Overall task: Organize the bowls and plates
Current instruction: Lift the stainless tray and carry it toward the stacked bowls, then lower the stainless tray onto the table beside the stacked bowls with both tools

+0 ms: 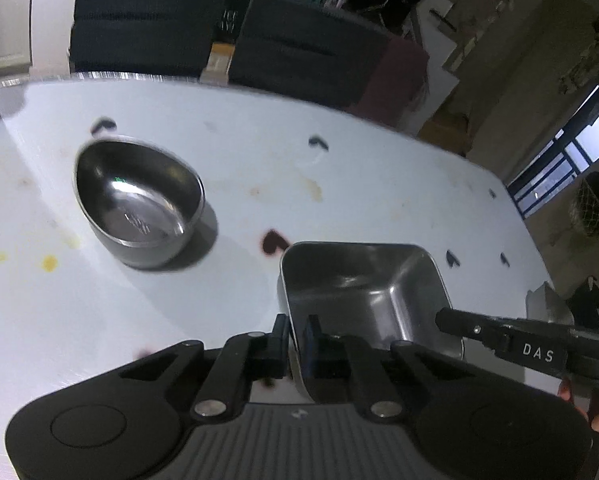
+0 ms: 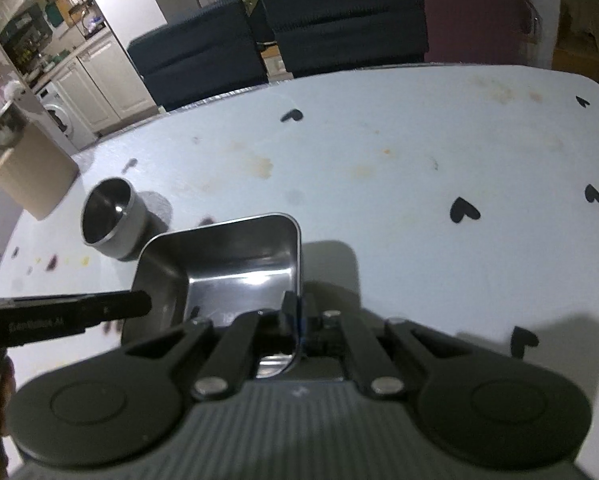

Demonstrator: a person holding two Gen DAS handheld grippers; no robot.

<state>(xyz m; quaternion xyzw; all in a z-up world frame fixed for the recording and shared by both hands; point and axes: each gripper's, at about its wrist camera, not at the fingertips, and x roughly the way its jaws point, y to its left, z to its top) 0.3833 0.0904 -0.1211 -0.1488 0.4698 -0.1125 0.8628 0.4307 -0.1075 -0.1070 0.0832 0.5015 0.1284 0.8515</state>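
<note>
Both wrist cams look down-fwd, close over table (image 1: 139,340), sharing square tray (image 1: 363,292) & round bowl (image 1: 139,200).

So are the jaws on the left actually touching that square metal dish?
Touching. The left wrist view shows the left gripper shut on the near wall of the square metal dish.

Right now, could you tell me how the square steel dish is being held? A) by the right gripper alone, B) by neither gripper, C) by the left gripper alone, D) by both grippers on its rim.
D: the left gripper pinches one wall of the square steel dish and the right gripper pinches another.
</note>
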